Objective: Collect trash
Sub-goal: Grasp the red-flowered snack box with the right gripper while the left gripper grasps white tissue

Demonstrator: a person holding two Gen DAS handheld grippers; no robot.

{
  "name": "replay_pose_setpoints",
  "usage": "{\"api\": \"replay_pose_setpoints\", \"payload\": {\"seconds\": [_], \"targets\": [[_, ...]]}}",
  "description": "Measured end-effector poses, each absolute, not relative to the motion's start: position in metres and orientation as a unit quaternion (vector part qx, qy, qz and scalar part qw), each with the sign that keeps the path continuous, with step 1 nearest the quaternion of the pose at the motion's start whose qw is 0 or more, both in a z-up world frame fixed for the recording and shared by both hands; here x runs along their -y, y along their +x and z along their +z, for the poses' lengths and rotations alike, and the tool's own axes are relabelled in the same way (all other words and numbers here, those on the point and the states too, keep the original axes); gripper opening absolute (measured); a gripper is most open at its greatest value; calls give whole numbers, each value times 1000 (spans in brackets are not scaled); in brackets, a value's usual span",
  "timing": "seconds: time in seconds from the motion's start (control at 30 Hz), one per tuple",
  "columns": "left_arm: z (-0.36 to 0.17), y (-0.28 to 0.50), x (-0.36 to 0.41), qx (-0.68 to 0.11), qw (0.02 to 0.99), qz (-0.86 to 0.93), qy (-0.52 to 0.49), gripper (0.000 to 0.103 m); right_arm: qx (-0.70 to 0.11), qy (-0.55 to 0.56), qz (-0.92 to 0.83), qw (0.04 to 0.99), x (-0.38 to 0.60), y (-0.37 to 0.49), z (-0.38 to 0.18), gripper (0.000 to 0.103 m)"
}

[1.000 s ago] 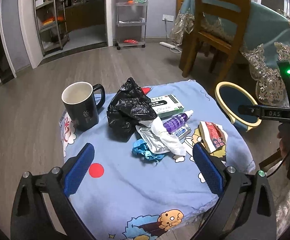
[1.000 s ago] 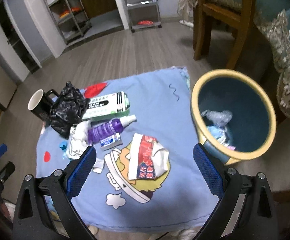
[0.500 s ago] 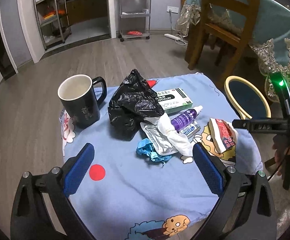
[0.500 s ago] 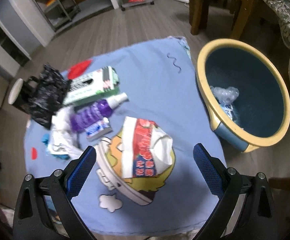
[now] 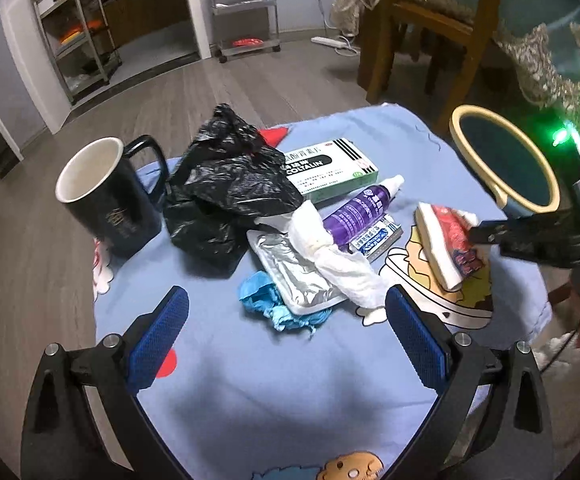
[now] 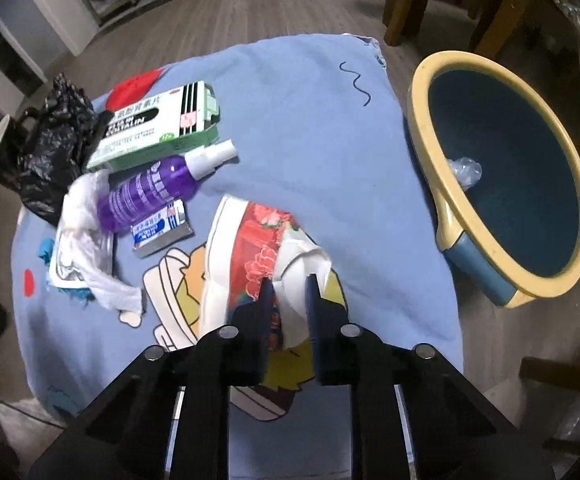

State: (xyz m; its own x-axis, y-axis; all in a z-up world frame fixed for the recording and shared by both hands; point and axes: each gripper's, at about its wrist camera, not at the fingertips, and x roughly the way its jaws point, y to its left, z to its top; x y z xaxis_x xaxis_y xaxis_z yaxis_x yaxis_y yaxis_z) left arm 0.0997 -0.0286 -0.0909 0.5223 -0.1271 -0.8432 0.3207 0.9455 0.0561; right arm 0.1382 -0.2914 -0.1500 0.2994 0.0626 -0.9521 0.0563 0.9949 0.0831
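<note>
Lowered since a moment ago, the left gripper [image 5: 286,332] hangs with jaws released over crinkled black plastic bag [image 5: 226,184] and silver foil pouch [image 5: 294,276], while the right gripper [image 6: 288,300] jaws are closing on the red floral tissue pack [image 6: 258,256] lying on the blue cloth-covered counter [image 6: 298,120] beside the yellow-rimmed round bin [image 6: 490,216].

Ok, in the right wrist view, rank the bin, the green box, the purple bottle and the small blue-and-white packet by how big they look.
1. Bin
2. Green box
3. Purple bottle, close behind the box
4. Small packet
</note>
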Motion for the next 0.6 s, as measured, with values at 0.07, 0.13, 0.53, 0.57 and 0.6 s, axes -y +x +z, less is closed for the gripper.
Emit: {"api": "replay_pose_setpoints", "payload": {"seconds": [0.07, 0.13, 0.53, 0.57, 0.6], "targets": [[-97, 107, 33, -476, 863, -130, 103, 97, -587, 52, 1, 808, 295, 138, -149, 13], [-103, 114, 37, -480, 862, -133, 96, 97, -583, 53, 2, 810, 297, 138, -147, 12], [-140, 142, 65, -498, 850, -137, 102, 81, -584, 50, 11, 810, 303, 142, -145, 11], [-142, 143, 67, -500, 849, -140, 103, 78, -584, 49, 11, 810, 303, 143, -145, 11], [-143, 144, 69, -502, 847, -142, 103, 74, -584, 50, 12, 810, 303, 143, -146, 11]]}}
